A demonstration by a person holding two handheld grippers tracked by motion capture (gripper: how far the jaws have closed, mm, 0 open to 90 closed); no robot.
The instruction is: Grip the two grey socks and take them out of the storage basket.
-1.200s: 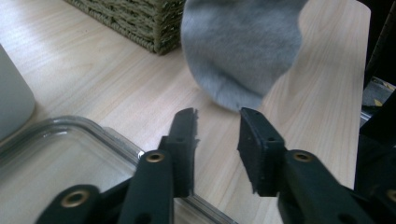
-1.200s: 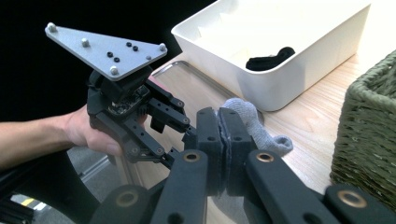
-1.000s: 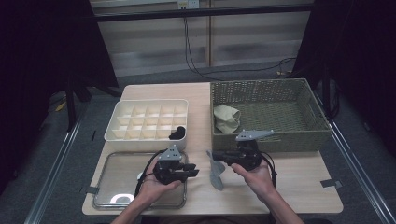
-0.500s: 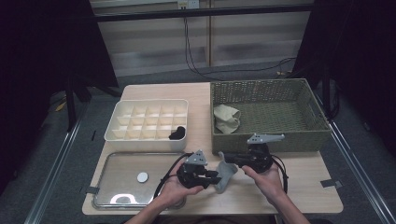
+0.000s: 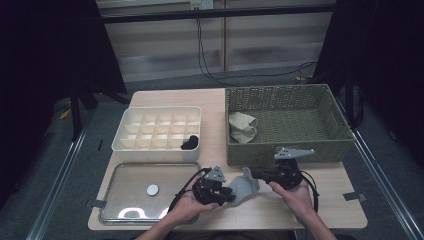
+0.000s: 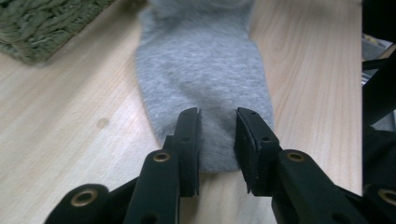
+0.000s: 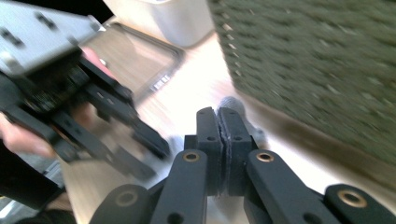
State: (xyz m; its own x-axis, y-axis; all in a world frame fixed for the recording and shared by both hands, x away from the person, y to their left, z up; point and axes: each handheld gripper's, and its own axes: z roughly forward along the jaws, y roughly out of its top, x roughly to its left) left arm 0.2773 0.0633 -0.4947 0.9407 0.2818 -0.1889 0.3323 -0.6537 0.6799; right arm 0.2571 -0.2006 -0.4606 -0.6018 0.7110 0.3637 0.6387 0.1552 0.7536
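Observation:
A grey sock [image 5: 243, 184] lies on the wooden table near its front edge, just in front of the wicker basket. My right gripper [image 5: 254, 174] reaches in from the right and is shut on the sock's far end; in the right gripper view a thin strip of grey fabric [image 7: 230, 105] shows between the closed jaws of the right gripper [image 7: 218, 114]. My left gripper [image 5: 229, 193] comes in from the left. In the left gripper view the grey sock [image 6: 205, 70] stretches away flat, and the left gripper [image 6: 217, 122] is open with its jaws standing astride the sock's near end.
A green wicker basket [image 5: 290, 154] at the right holds a beige cloth [image 5: 242, 126]. A white compartment box [image 5: 157, 112] at the back left has a black item [image 5: 190, 143] in one cell. A metal tray [image 5: 127, 182] with a small white disc [image 5: 152, 189] lies at the front left.
My left gripper has moved right, off the tray, to the sock's near end. The right gripper has shifted right and brought the sock down flat on the table.

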